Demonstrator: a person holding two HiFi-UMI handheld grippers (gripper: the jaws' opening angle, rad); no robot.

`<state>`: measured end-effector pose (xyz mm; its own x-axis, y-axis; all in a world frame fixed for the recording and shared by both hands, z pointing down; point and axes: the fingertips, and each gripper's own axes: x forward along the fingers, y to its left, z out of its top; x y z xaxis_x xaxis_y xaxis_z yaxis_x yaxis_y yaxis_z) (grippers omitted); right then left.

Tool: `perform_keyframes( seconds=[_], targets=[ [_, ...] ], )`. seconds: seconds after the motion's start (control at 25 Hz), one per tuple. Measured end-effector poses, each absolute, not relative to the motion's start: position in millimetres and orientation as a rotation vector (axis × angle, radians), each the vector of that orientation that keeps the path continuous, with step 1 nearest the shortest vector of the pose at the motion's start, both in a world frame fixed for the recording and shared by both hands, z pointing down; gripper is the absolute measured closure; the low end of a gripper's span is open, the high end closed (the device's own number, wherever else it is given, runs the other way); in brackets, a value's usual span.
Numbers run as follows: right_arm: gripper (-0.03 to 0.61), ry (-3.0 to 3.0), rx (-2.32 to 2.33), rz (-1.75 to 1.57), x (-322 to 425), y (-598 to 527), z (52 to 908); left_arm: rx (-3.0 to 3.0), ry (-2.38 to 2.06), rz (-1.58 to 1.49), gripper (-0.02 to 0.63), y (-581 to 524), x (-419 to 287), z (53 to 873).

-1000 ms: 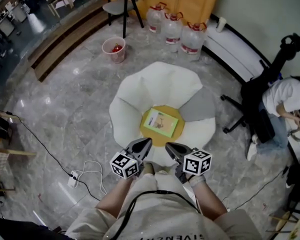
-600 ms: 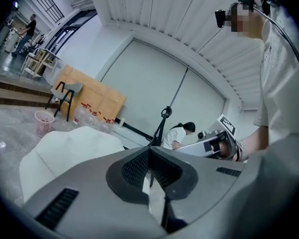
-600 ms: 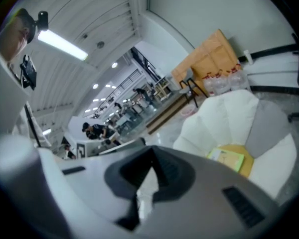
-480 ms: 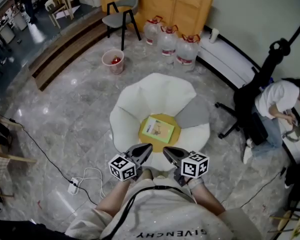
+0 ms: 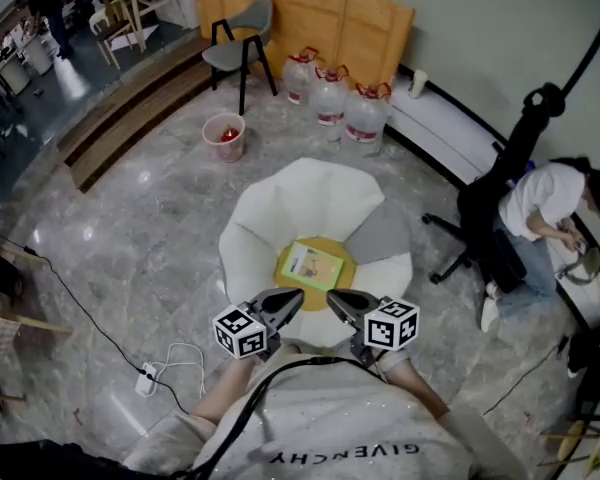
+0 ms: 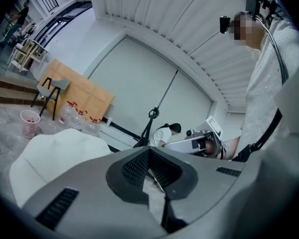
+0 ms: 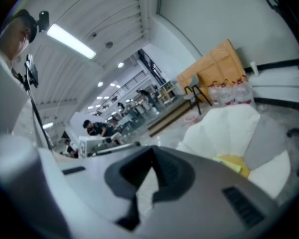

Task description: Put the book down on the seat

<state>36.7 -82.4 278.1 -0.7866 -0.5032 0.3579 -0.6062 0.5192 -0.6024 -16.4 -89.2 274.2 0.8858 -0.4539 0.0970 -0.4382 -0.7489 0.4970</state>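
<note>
Left gripper [image 5: 296, 296]: jaws pressed together, nothing between them. Its own view looks over the seat's white edge to the far wall and does not show the book.
Seat [image 5: 280, 193]: white and petal-shaped with a yellow middle, standing on the marble floor [image 5: 130, 248].
Book [image 5: 313, 265]: lies flat on the seat's yellow middle, green cover up. It is free of both tongs, just beyond their tips and between them in the head view. Its cover print is too small to read.
Right gripper [image 5: 332, 297]: also closed and empty. Only its view shows an open hall with people [image 7: 94, 128] at desks.
Shirt [image 5: 345, 453]: reads GIVENCHY, upside down, in the head view alone.
Seated person [image 5: 545, 203]: at the far right by the wall, also seen in the left gripper view.
</note>
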Motion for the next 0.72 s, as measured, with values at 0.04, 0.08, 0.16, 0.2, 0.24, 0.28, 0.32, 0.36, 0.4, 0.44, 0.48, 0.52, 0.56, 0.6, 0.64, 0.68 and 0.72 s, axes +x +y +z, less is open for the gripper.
perform_keyframes(
  seconds=[0.04,0.08,0.16,0.2,0.24,0.28,0.32,0.36,0.4,0.44,0.48,0.52,0.56,0.6,0.64,0.68,0.72],
  targets=[
    [0.563,-2.619,0.953,1.091,37.6,-83.2,275.0,2.535,-0.641,-0.042,0.591,-90.1,-17.0,272.3],
    [0.564,-2.623,0.947,1.065,38.3,-84.4,271.3,2.541,-0.639,-0.045,0.591,-91.8,-18.0,270.2],
    [0.563,-2.635,0.943,1.037,39.2,-86.7,263.9,2.547,-0.637,-0.057,0.591,-95.9,-19.9,265.3],
    [0.564,-2.639,0.944,1.035,39.7,-86.7,261.7,2.547,-0.635,-0.066,0.591,-96.9,-20.4,263.3],
    [0.564,-2.641,0.947,1.037,40.4,-86.3,260.8,2.546,-0.633,-0.076,0.591,-97.1,-20.7,261.9],
    [0.563,-2.642,0.951,1.038,41.4,-85.5,260.7,2.544,-0.631,-0.084,0.591,-97.1,-20.7,260.9],
    [0.564,-2.642,0.954,1.038,42.8,-84.8,261.0,2.544,-0.630,-0.091,0.591,-97.0,-20.3,260.3],
    [0.565,-2.641,0.959,1.034,44.7,-84.6,261.7,2.545,-0.628,-0.094,0.591,-97.2,-19.6,260.2],
    [0.563,-2.638,0.964,1.032,46.8,-84.6,262.5,2.545,-0.626,-0.097,0.591,-97.2,-19.0,260.5],
    [0.565,-2.635,0.968,1.032,48.7,-84.6,263.3,2.541,-0.626,-0.098,0.591,-96.8,-18.9,261.2],
    [0.565,-2.630,0.971,1.034,50.2,-84.2,264.2,2.535,-0.627,-0.100,0.591,-96.0,-19.5,262.4],
    [0.565,-2.626,0.973,1.037,51.5,-83.7,264.9,2.526,-0.631,-0.102,0.591,-94.7,-20.4,263.6],
    [0.564,-2.621,0.976,1.040,52.8,-83.0,265.3,2.518,-0.635,-0.102,0.591,-93.2,-21.3,264.8],
    [0.564,-2.618,0.978,1.042,54.2,-82.4,265.5,2.510,-0.639,-0.102,0.591,-91.7,-22.0,265.9],
    [0.565,-2.615,0.981,1.044,55.5,-82.2,265.4,2.503,-0.643,-0.102,0.591,-90.5,-22.5,267.0],
    [0.565,-2.613,0.983,1.044,56.5,-82.8,265.0,2.498,-0.648,-0.102,0.591,-89.9,-22.8,267.8],
    [0.564,-2.612,0.983,1.043,56.8,-83.7,264.5,2.493,-0.652,-0.104,0.591,-89.8,-23.3,268.6]
  ],
)
